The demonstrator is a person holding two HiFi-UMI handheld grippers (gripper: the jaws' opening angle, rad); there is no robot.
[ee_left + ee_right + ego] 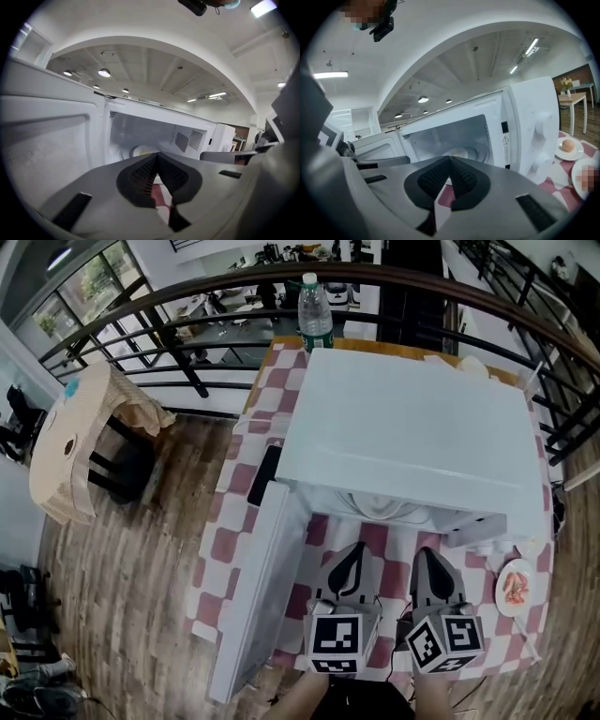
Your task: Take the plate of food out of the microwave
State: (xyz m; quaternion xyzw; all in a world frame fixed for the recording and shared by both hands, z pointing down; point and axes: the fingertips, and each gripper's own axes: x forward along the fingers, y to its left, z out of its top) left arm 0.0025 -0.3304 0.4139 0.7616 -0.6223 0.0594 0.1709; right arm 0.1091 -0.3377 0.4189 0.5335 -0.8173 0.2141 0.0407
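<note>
white microwave (403, 423), door (255, 592) swung open leftward, pale plate (142, 151) resting flat inside its cavity

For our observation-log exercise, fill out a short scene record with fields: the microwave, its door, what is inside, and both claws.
Microwave: white, on checkered tablecloth
Door: swung open to the left
Inside: plate, not yet taken out
Left claw: shut, empty, in front of the opening
Right claw: shut, empty, beside the left one
Behind microwave: water bottle
</note>
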